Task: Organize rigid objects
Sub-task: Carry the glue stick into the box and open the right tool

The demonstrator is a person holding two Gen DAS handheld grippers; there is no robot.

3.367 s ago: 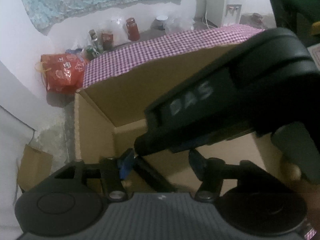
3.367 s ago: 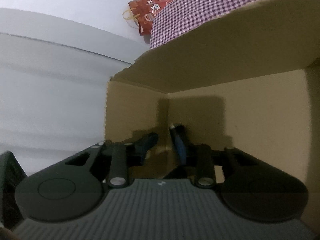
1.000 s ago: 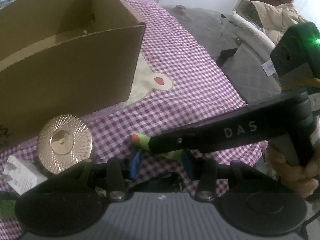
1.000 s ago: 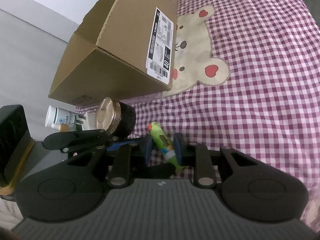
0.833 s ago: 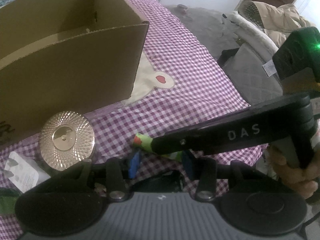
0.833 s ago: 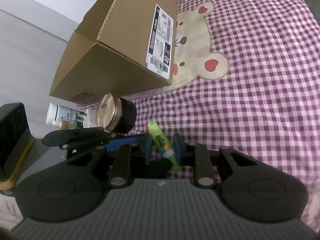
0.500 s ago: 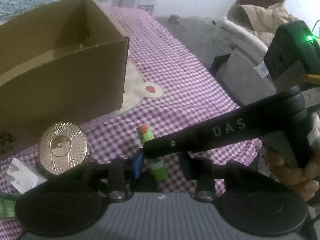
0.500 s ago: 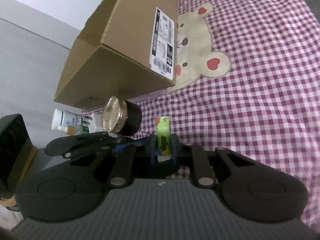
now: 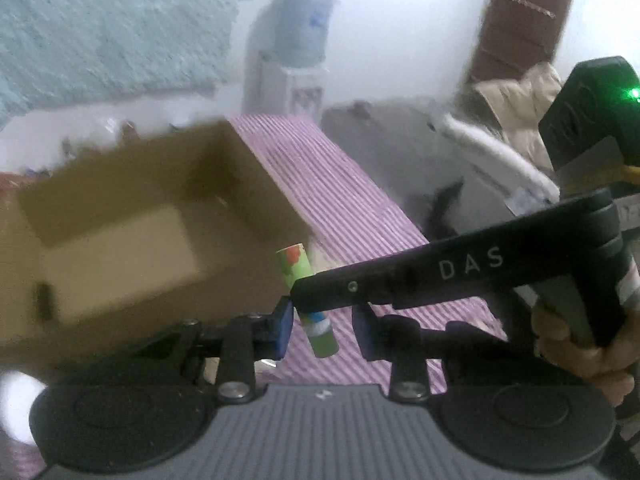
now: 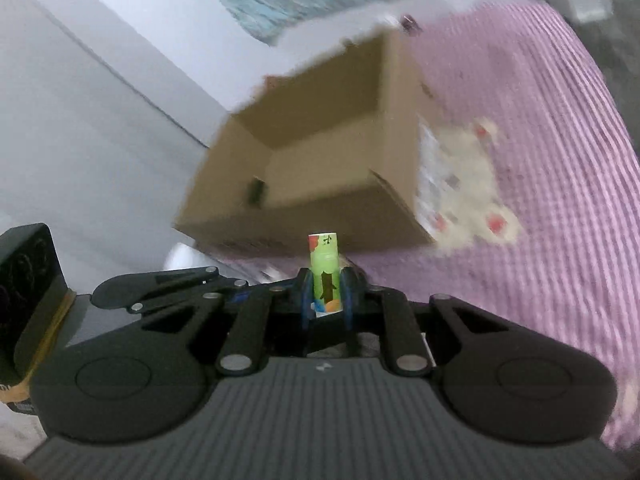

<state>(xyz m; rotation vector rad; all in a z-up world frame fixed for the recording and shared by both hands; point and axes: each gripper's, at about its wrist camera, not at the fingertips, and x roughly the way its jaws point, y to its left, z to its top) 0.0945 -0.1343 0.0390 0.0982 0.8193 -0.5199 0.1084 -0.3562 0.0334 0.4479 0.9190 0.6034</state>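
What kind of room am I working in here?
Probably a bedroom at home: the cardboard box sits on a bed's pink checked cover with a bear patch, and a water dispenser stands by the wall beyond.

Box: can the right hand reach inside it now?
Probably yes. The cardboard box stands open on top, and nothing lies between it and the right gripper, whose fingers are shut on the green tube.

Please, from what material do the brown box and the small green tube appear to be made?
Brown box: likely cardboard, matte; thin folded walls with a paper label on its side. Small green tube, clamped in the right gripper: smooth printed surface, probably plastic, though coated paper is possible; blur leaves it open.
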